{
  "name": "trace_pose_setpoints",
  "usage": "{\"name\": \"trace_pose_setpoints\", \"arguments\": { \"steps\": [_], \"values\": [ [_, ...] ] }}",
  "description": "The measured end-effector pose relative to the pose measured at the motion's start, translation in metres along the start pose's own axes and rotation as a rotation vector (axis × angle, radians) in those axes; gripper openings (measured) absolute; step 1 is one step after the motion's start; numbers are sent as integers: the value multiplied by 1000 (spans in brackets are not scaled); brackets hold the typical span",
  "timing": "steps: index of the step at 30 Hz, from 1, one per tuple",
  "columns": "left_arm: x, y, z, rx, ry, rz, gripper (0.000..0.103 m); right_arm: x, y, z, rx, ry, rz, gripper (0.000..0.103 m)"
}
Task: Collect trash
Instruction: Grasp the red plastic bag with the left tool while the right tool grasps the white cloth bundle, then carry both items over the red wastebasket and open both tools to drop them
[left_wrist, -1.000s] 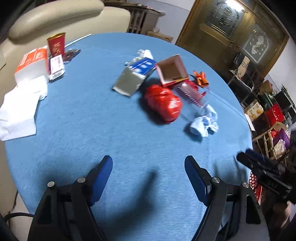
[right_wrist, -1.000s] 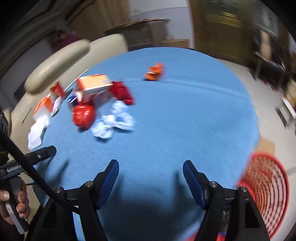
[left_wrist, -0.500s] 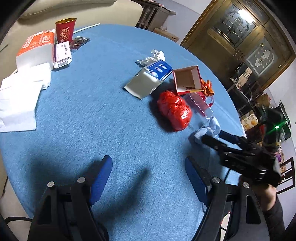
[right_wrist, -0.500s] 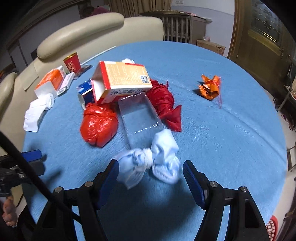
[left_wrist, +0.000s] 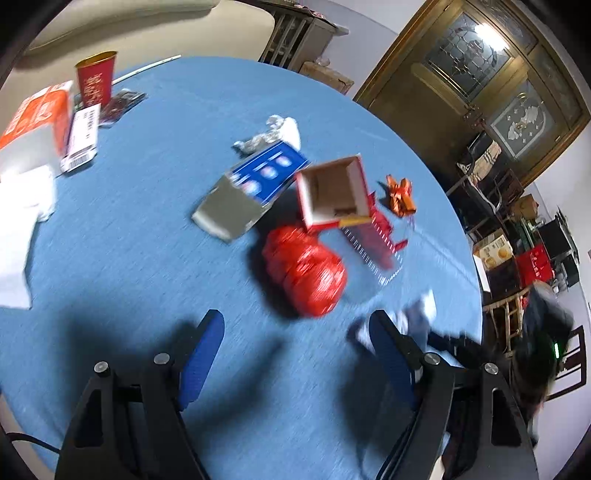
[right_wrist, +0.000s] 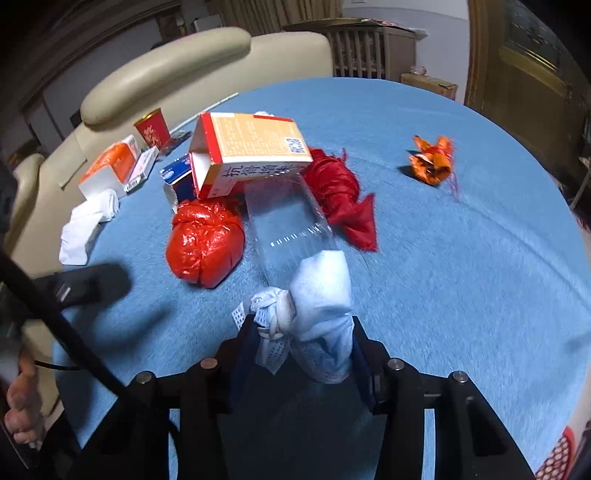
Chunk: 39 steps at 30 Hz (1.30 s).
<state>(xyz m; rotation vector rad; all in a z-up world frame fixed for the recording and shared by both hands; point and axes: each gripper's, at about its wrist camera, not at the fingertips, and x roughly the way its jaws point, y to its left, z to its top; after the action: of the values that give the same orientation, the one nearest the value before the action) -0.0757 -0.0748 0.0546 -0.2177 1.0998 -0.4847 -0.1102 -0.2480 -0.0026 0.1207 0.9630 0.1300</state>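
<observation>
We see a round surface (right_wrist: 461, 258) covered in blue cloth, with a cream sofa (right_wrist: 221, 70) behind it and a dark wooden cabinet with glass doors (left_wrist: 491, 74) off to one side. Our right claw (right_wrist: 301, 338) has just been closing and now pinches a knotted pale blue rag (right_wrist: 317, 306), which lies at the near edge of the trash heap. Just beyond it lies a clear plastic tray (right_wrist: 288, 225), with a tied red plastic bag (right_wrist: 205, 245) to its left and a crumpled red cloth (right_wrist: 343, 192) to its right. An orange-and-white carton (right_wrist: 251, 147) rests tilted across the top of the tray (its open end faces left). An orange wrapper (right_wrist: 432, 160) sits well apart on the right. Near the sofa stand a red cup (right_wrist: 151, 129), a tissue pack (right_wrist: 110, 168) and some white tissues (right_wrist: 86, 225). Our left claw (left_wrist: 295, 354) hangs spread over bare cloth, holding nothing, near the red bag.
</observation>
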Motion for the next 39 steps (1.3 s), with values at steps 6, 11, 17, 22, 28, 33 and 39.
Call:
{"name": "trace_pose_setpoints", "arguments": {
  "steps": [6, 11, 17, 22, 28, 33, 39],
  "values": [
    [35, -13, 17, 2, 19, 84, 81, -22, -18, -24, 84, -28, 14, 49],
    [56, -20, 22, 44, 44, 160, 66, -30, -24, -38, 122, -34, 9, 49],
    [46, -22, 14, 105, 37, 133, 51, -36, -24, -43, 141, -44, 8, 49],
    [14, -14, -3, 120, -6, 132, 50, -42, -16, -47, 146, -58, 16, 49],
    [-15, 0, -19, 94, -9, 89, 50, -46, -6, -53, 149, -58, 32, 49],
    [-27, 0, -34, 141, 16, 53, 50, -53, 5, -59, 141, -62, 39, 49],
    [-42, 5, -43, 137, 7, 42, 50, -58, 6, -67, 159, -65, 34, 49]
  ]
}}
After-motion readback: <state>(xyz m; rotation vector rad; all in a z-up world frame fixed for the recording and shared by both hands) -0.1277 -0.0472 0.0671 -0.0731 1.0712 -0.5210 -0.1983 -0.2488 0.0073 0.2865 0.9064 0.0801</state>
